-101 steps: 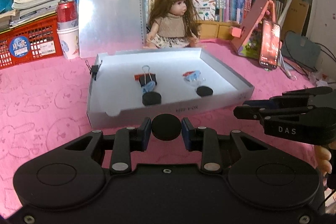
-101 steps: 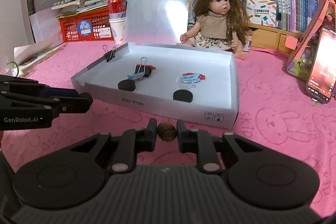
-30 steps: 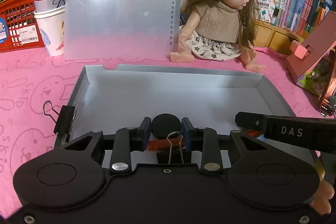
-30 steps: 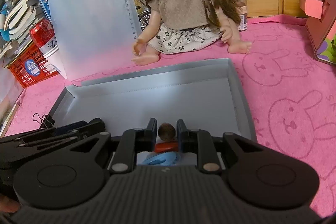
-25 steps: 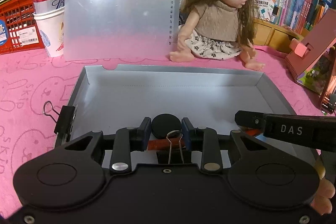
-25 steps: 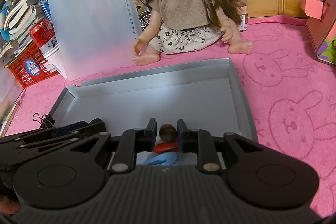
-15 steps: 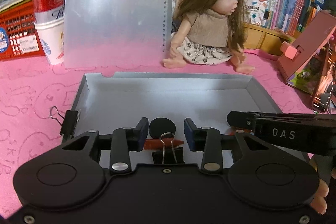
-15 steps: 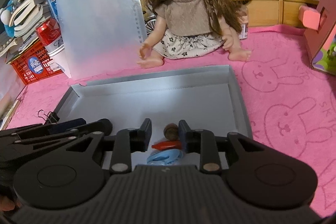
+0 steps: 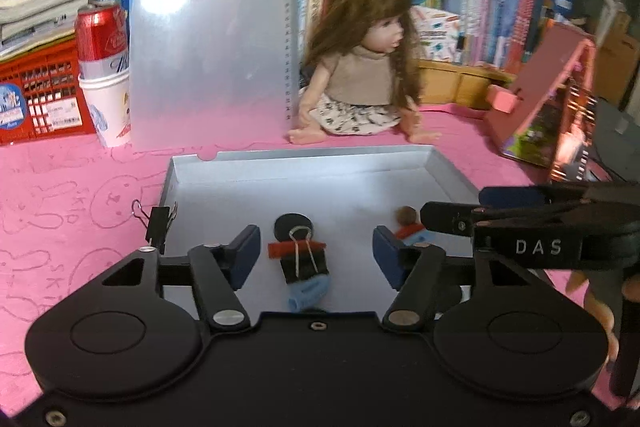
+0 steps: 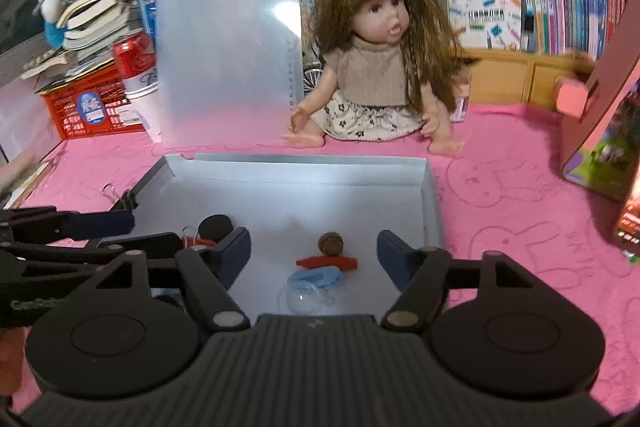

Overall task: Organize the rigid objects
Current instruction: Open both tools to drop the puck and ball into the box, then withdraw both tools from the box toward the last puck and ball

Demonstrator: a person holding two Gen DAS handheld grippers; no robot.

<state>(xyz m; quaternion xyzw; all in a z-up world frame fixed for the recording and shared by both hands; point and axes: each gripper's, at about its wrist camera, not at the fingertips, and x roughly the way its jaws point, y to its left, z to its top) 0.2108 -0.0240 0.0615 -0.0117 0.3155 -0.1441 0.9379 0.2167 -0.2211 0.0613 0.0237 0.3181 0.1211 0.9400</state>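
Observation:
A shallow grey box [image 9: 304,163] lies on the pink cloth. On its floor a black disc [image 9: 293,225] lies free, touching a binder clip [image 9: 303,261] with a red strip and a blue piece. My left gripper [image 9: 315,254] hovers over them, jaws opening, the pads touching nothing. In the right wrist view a brown nut [image 10: 330,243] rests on the box floor [image 10: 280,199] behind a red piece [image 10: 327,261] and a blue clip [image 10: 316,278]. My right gripper [image 10: 314,254] stands above them with its jaws opening and nothing held.
A black binder clip [image 9: 158,223] grips the box's left wall. Behind the box sit a doll [image 9: 362,83], a clear clipboard [image 9: 212,39], a red can on a paper cup [image 9: 103,67] and a red basket [image 9: 36,99]. A pink stand [image 9: 548,107] is at right.
Both grippers opened wide. The left let go of the black disc and the right let go of the brown nut; both now lie in the box. Both grippers drew back and rose.

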